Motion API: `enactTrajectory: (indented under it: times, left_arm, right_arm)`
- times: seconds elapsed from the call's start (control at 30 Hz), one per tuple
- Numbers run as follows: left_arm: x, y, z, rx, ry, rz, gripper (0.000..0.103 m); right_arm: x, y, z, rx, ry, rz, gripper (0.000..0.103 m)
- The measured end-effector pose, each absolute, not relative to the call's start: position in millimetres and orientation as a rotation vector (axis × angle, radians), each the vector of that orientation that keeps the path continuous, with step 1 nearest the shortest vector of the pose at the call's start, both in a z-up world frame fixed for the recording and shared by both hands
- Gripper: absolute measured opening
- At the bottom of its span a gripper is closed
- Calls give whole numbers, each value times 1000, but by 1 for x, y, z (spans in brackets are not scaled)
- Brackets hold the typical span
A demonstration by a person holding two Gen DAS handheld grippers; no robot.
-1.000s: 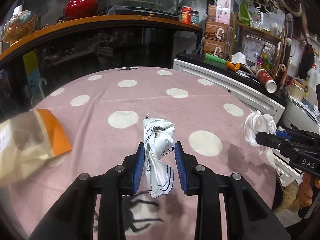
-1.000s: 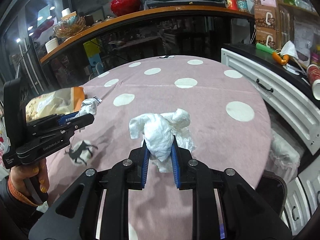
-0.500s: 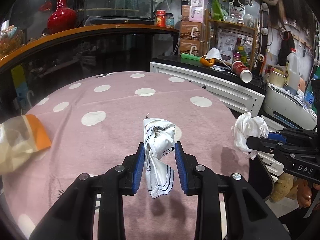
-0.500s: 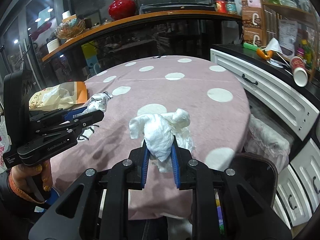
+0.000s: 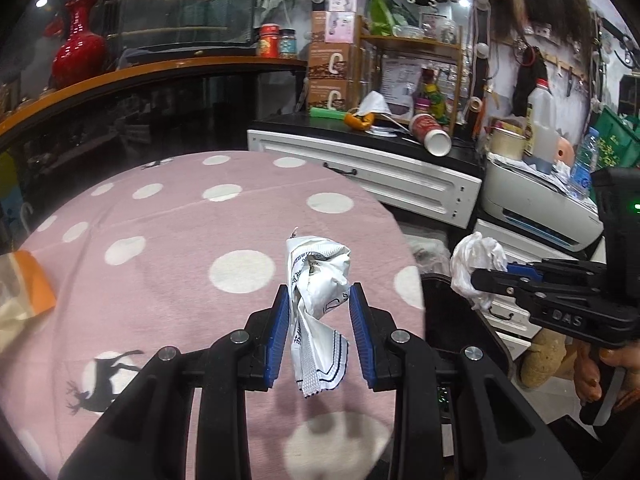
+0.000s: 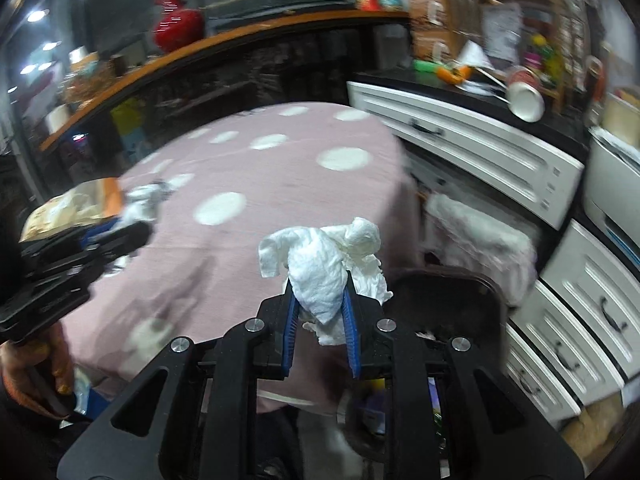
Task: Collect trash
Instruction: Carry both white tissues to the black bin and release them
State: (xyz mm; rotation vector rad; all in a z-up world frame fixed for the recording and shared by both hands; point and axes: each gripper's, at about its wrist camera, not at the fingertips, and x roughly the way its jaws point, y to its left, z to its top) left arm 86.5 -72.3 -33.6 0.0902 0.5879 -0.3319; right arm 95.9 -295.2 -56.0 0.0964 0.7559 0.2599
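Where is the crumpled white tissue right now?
The crumpled white tissue is pinched in the right gripper jaws, past the pink dotted table's right edge, above a dark bin.

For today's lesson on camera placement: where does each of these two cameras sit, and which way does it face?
Left wrist: on the left gripper, looking along its fingers over the pink table; it grips a crumpled wrapper; the right gripper and a hand show at right.
Right wrist: on the right gripper, facing the table's edge and the white drawers; it grips a tissue; the left gripper shows at left.
Shared: table, red vase, paper cup, both grippers.
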Motion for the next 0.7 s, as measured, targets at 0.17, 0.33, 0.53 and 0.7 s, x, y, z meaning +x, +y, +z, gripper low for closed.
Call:
enactTrajectory:
  times: [0.17,0.33,0.53,0.7]
  left_arm:
    - [85,-104,-40,134,588,-390,31]
    - [86,-133,-48,172,612,-451,31]
    - [88,-159,-57,205,637,-503,31]
    - [89,-173,-64,225,652,-529,31]
  right_arm:
    - [116,-340,-92,164,849,131,21]
    - [129,-366,-129,216,923,77,21]
    - [142,-378,-159,262,988,39,22]
    - [143,-391,-178,339,1020,22,49]
